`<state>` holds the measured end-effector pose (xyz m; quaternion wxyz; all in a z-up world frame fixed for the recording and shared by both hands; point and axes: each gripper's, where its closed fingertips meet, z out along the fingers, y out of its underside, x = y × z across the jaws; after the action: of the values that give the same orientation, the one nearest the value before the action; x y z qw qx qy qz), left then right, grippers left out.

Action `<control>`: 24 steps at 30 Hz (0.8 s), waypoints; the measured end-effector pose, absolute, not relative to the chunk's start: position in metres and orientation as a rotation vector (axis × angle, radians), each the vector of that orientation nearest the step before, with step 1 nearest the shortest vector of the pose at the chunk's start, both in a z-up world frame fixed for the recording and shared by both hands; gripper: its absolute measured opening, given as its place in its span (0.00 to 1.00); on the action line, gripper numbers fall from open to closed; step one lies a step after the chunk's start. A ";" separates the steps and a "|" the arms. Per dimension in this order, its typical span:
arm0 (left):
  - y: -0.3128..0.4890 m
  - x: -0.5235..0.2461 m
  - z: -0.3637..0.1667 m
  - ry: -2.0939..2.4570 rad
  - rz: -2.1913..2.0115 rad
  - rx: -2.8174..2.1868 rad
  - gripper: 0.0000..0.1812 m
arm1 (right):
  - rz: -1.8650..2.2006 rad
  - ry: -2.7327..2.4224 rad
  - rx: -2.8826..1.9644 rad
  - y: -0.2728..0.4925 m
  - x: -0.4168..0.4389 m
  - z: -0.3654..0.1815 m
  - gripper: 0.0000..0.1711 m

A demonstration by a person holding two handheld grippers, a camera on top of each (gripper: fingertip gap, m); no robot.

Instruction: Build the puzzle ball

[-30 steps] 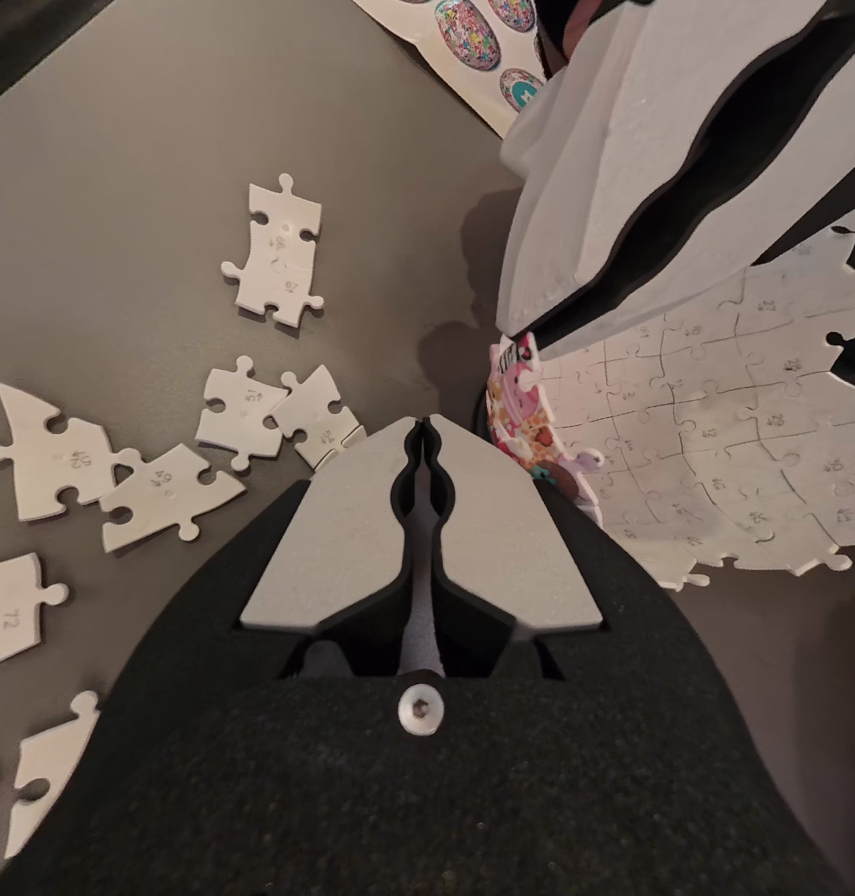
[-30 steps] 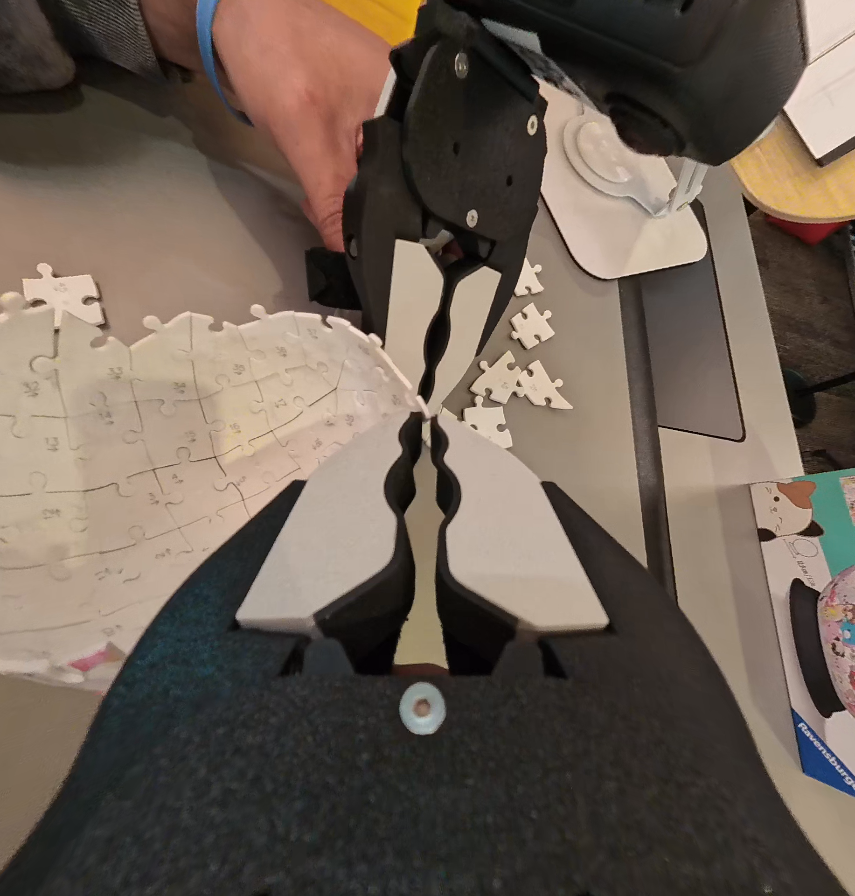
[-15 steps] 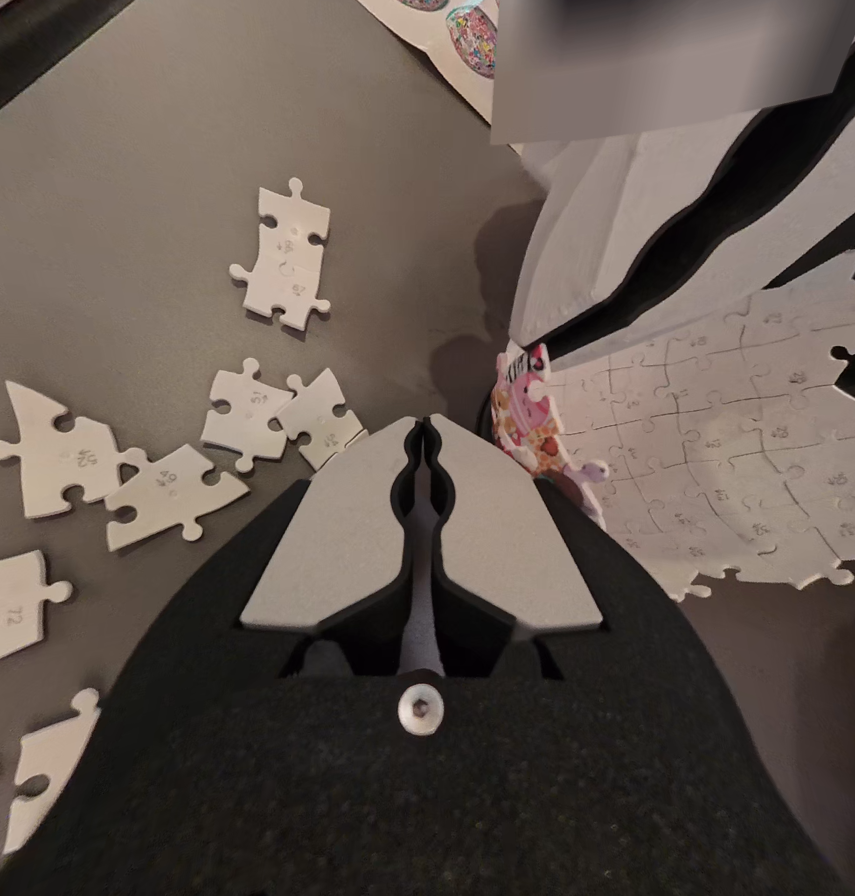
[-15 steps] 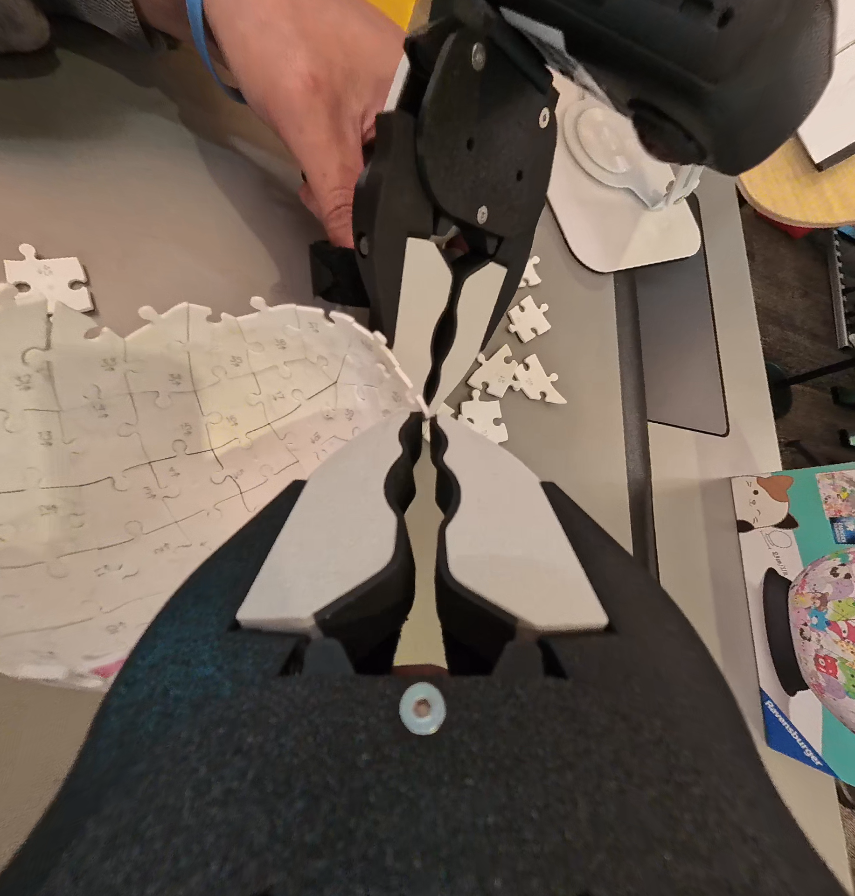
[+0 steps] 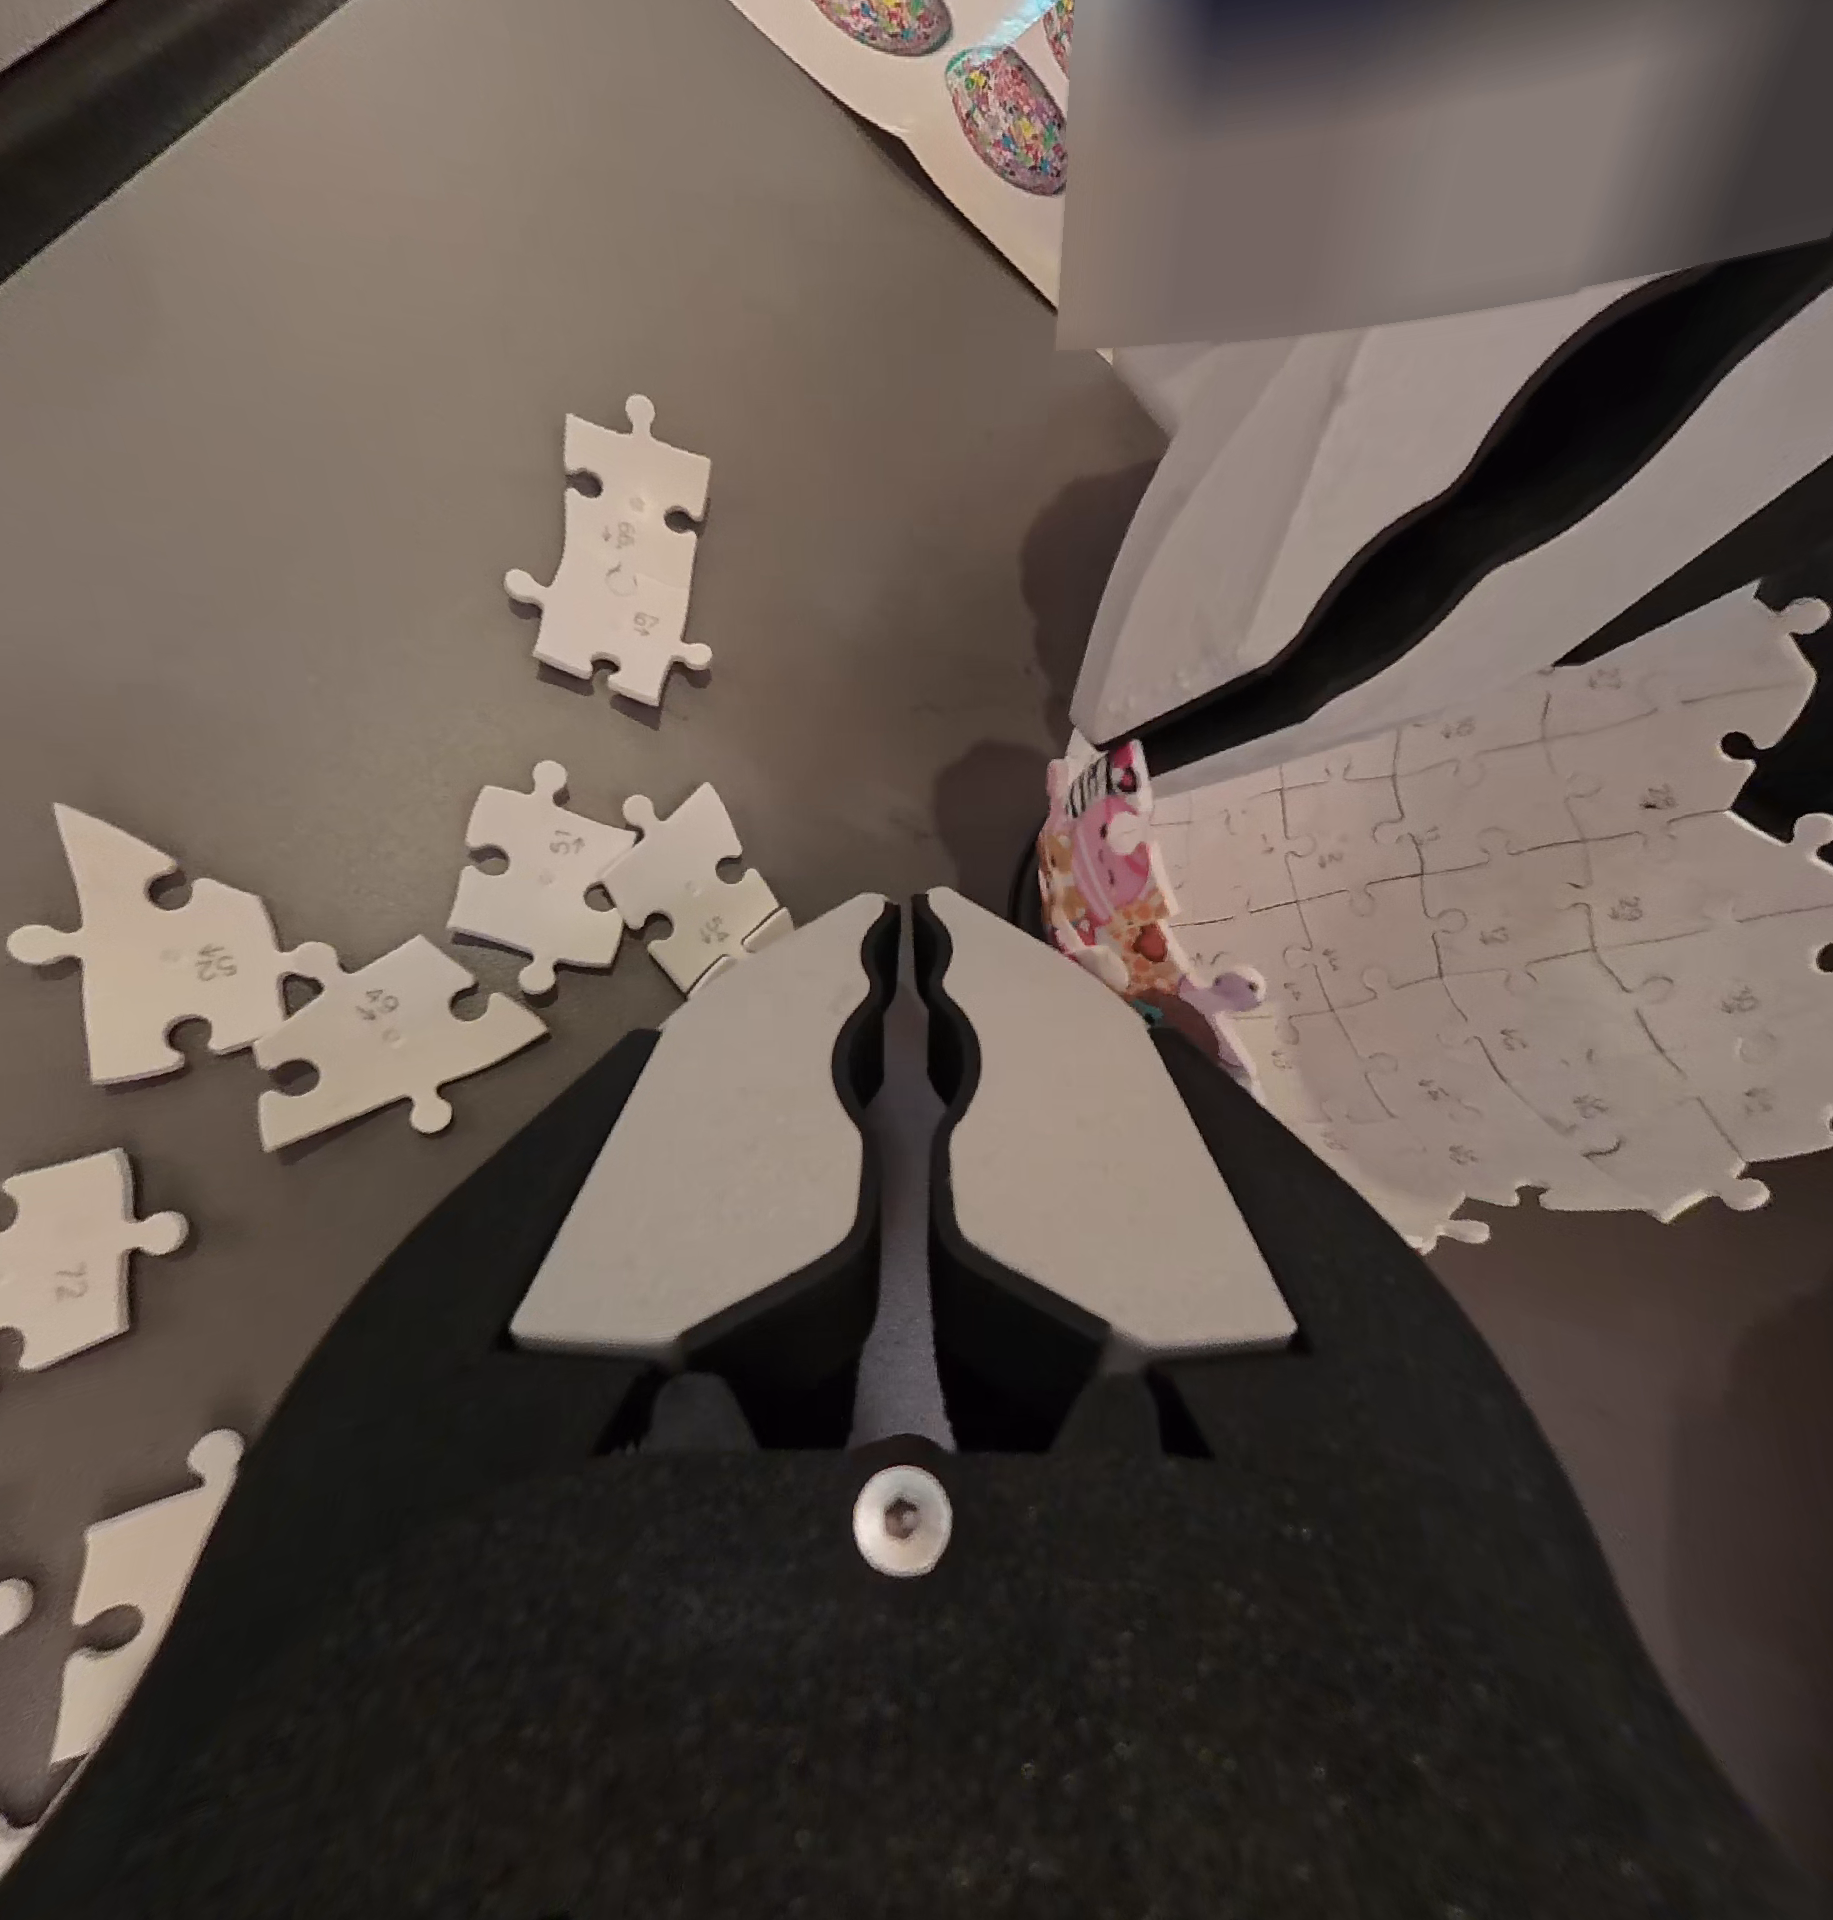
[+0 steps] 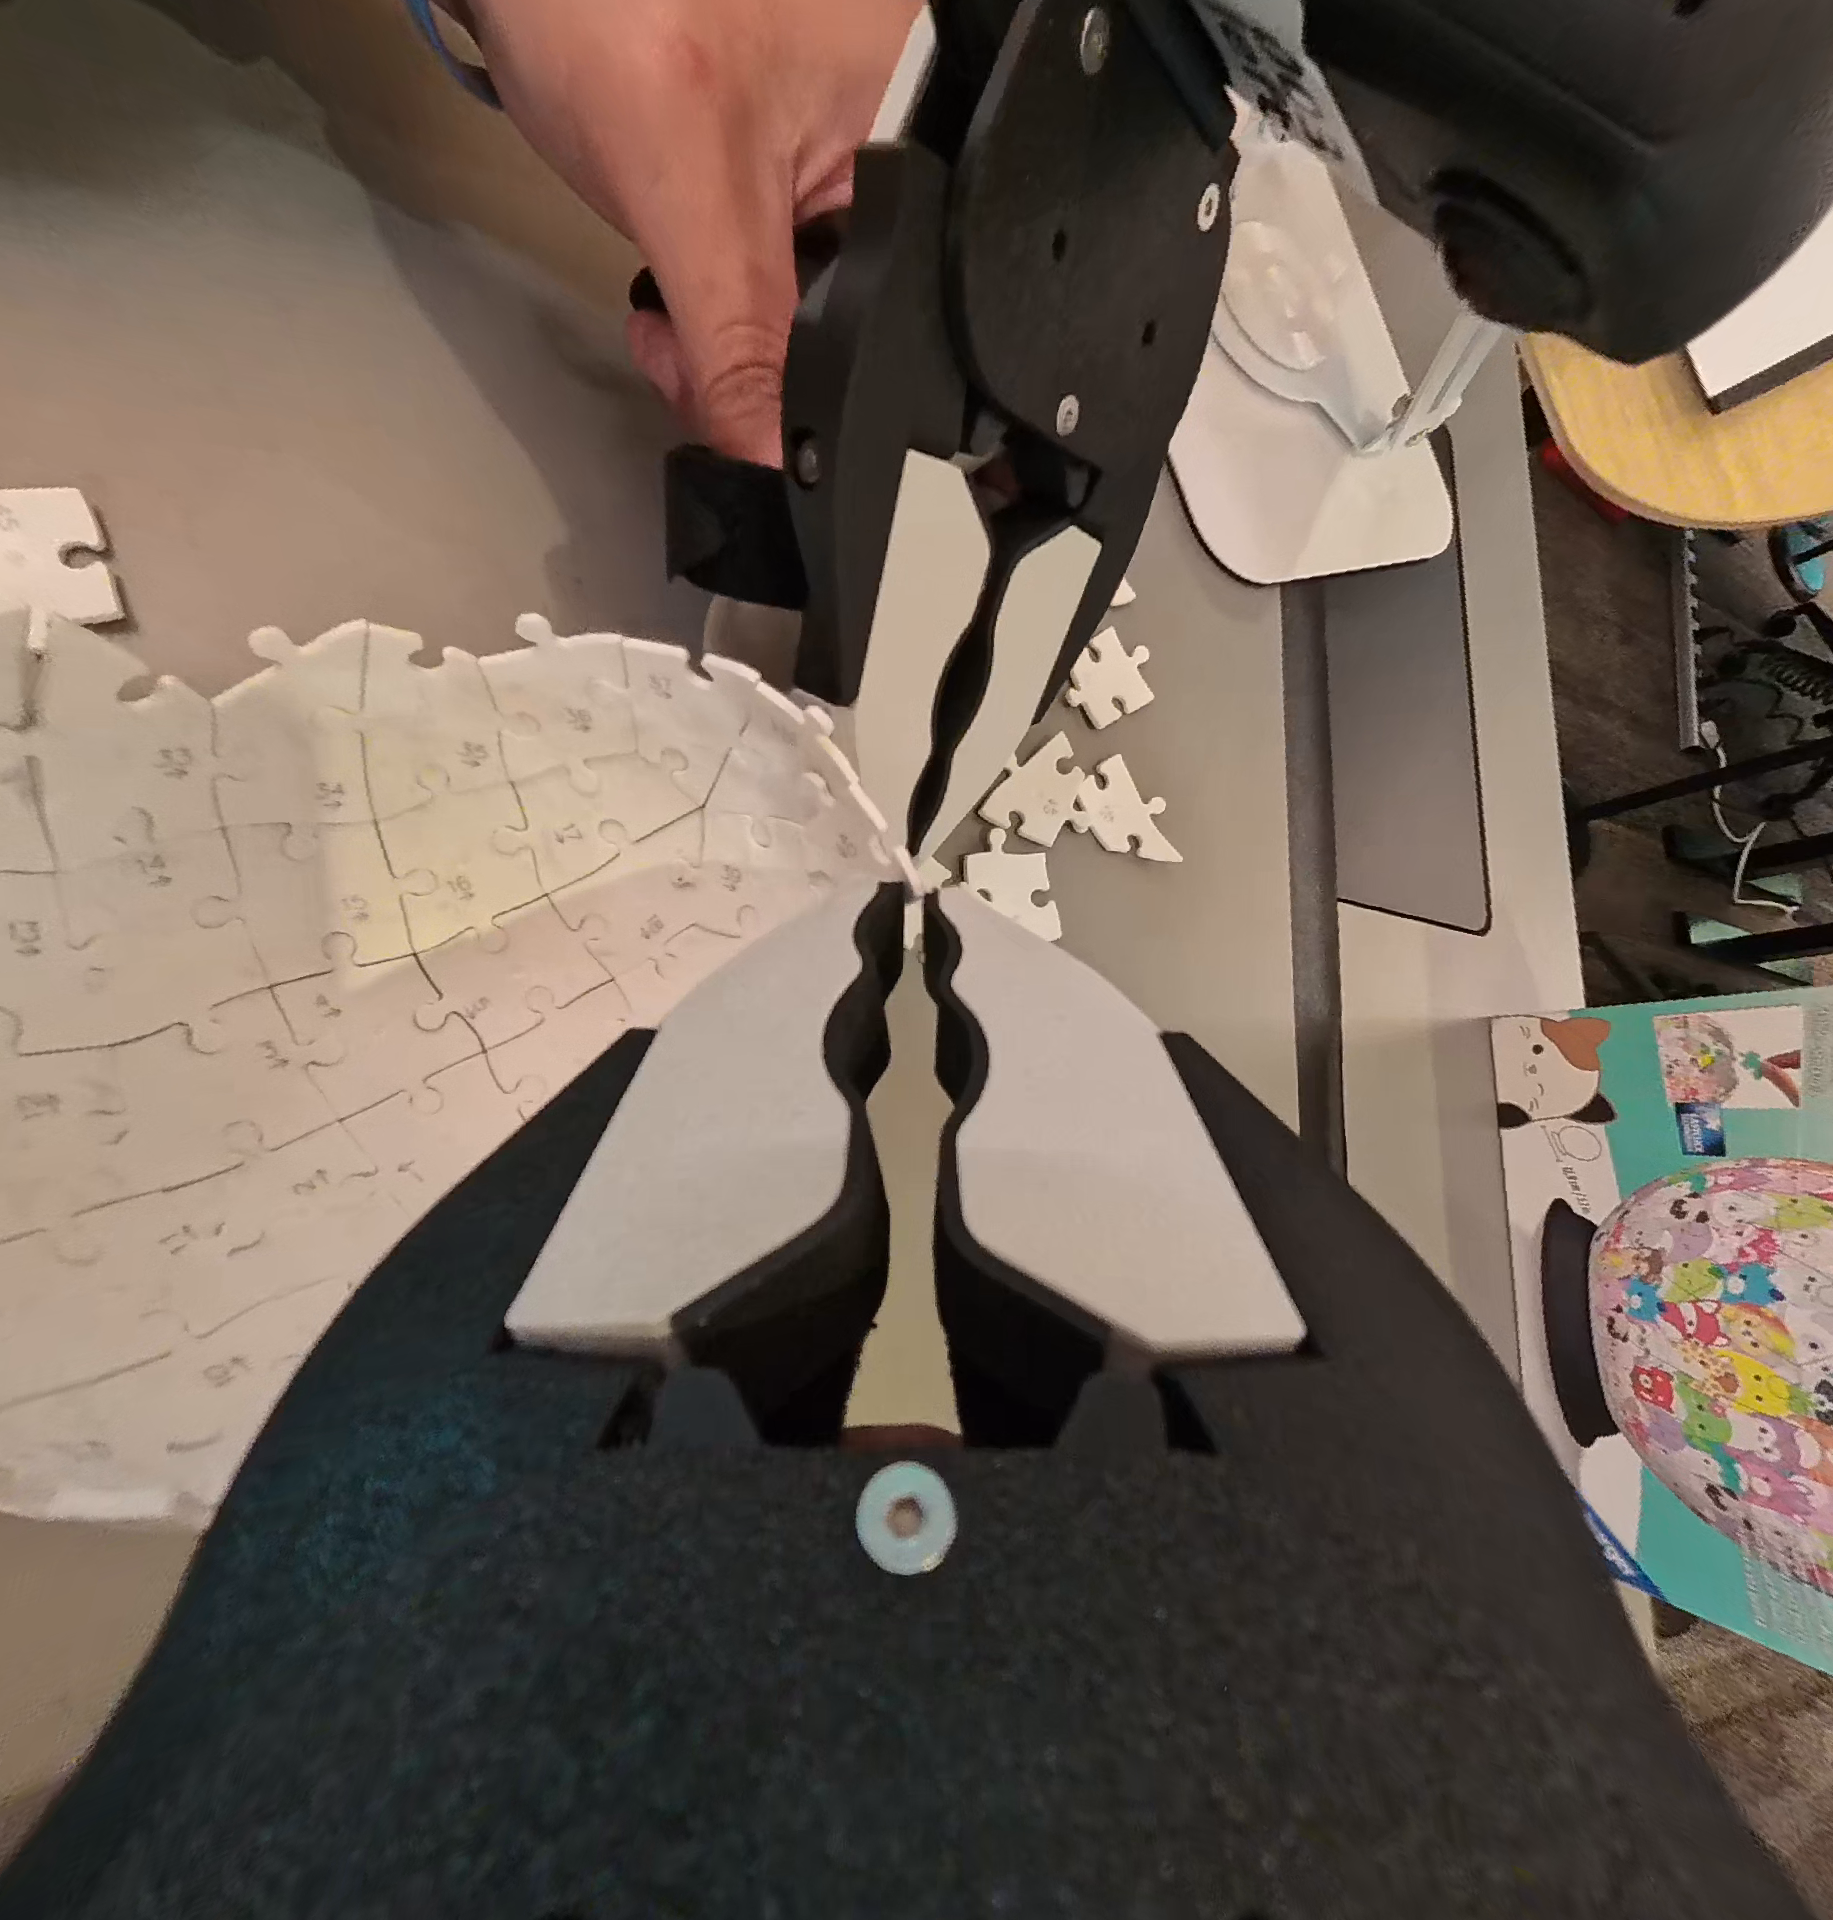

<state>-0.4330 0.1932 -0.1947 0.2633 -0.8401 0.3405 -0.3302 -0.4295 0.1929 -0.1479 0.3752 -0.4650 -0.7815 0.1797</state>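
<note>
Both my grippers, left (image 5: pixel 910 914) and right (image 6: pixel 917 902), still pinch the half-built shell's (image 6: pixel 392 894) right rim, now tilted up

Changes over the last second:

1. In the right wrist view, the left gripper (image 6: pixel 917 878) and the hand (image 6: pixel 704 197) holding it appear larger and closer to the camera. The hand is now cut off by the top edge.
2. The curved puzzle shell (image 6: pixel 299 935) has shifted in that view. Its toothed rim now rises higher on the left, and the loose piece (image 6: pixel 34 551) beside it sits nearer the left edge.
3. The puzzle box (image 6: pixel 1712 1288) lies lower and extends past the right edge.
4. In the left wrist view, the right gripper (image 5: pixel 1125 732) tips sit lower on the shell rim (image 5: pixel 1104 831) than half a second ago.
</note>
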 end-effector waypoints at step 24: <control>0.191 -0.443 -0.180 0.930 -0.852 -2.278 0.03 | 0.355 -2.016 -1.189 0.195 -0.428 -0.148 0.02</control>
<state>-0.4432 0.1913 -0.1801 0.2656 -0.8434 0.3445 -0.3154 -0.4281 0.1951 -0.1484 0.3774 -0.4652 -0.7886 0.1389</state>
